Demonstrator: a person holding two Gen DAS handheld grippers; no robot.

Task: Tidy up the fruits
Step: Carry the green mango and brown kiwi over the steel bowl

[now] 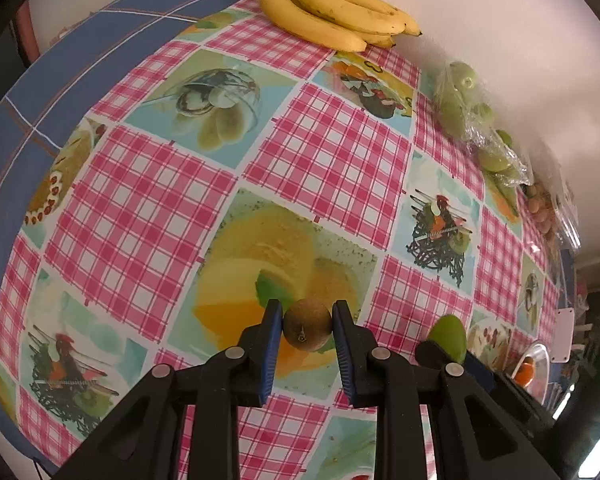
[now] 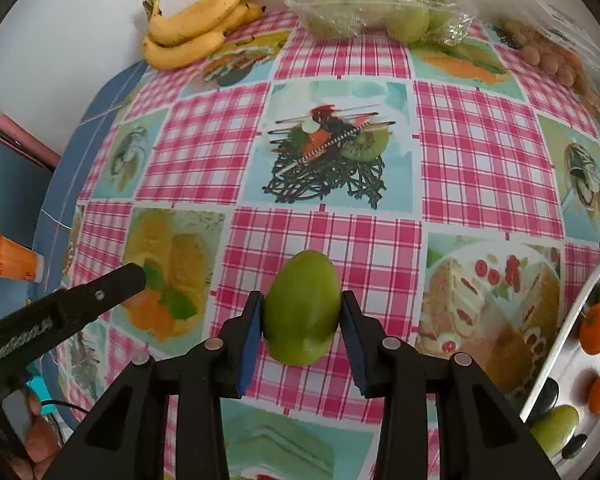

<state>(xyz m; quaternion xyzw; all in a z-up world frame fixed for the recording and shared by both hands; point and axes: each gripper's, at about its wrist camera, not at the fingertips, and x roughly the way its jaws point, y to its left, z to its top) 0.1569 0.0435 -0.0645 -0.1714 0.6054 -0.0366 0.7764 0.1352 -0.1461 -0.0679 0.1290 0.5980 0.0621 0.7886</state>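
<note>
**Q:** What are you holding, and where?

**A:** In my left gripper (image 1: 306, 330) a small round brown fruit (image 1: 307, 329), probably a kiwi, is clamped between the blue pads, one on each flank, stem end facing me. In my right gripper (image 2: 302, 317) a green, egg-shaped fruit (image 2: 302, 308), perhaps a small mango, sits upright with a pad against each side at its widest part. Both grippers point steeply down at the checked tablecloth (image 2: 328, 240); I cannot tell whether either fruit still touches it.

**Q:** How will they handle?

**A:** I judge the brown one light, with thin skin that bruises under a hard squeeze. The green one looks heavier, smooth and waxy, so it could slip or swivel. Gripping both across the middle seems right.

**Q:** What lies around the tools?

**A:** To the right of my right gripper is the rim of a metal tray (image 2: 572, 316) holding small oranges (image 2: 598, 328), another green fruit (image 2: 556, 428) and some dark fruits. Far ahead, by the wall, lie a bunch of bananas (image 2: 196, 28), a plastic bag of green fruits (image 2: 380, 12) and a bag of small brown ones (image 2: 548, 56). The tray looks like the place for what I hold.
</note>
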